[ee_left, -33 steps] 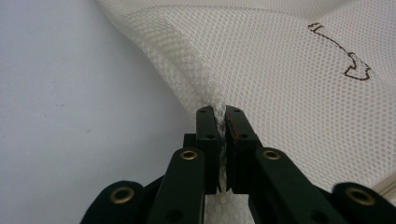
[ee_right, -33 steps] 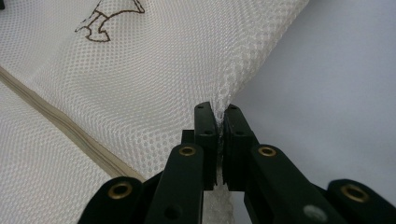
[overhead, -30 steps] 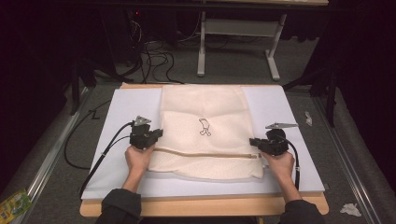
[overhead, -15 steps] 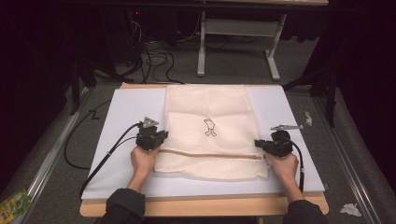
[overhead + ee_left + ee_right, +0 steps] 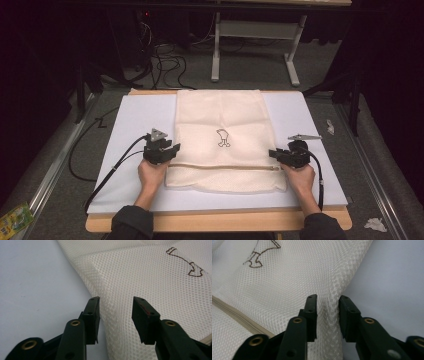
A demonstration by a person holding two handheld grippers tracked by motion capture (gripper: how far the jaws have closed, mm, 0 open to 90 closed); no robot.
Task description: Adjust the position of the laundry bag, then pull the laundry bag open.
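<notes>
**Ana:** High view first: what lies on the table?

**Ben:** A cream mesh laundry bag [image 5: 222, 140] lies flat in the middle of a white board [image 5: 135, 120] that covers the wooden table [image 5: 215, 222]. It runs from the board's far edge towards the person. A small brown outline drawing [image 5: 223, 138] sits near the bag's centre, and a tan zip [image 5: 225, 166] crosses it from side to side, nearer the person.

**Ana:** Where are the two tongs?

**Ben:** The left gripper [image 5: 167, 150] is at the bag's left edge, just above the zip line. The right gripper [image 5: 274, 153] is at the bag's right edge, at about the same height. Each is held in one hand, with dark sleeves coming in from the bottom.

**Ana:** Are they holding the bag?

**Ben:** In the left gripper view, the left gripper [image 5: 115, 302] has its jaws parted, having just been opening. Mesh lies between them, with a clear gap on each side. In the right gripper view, the right gripper [image 5: 327, 300] has also just been opening. A raised ridge of the bag's edge stands in its narrower gap, and neither pad presses on it.
</notes>
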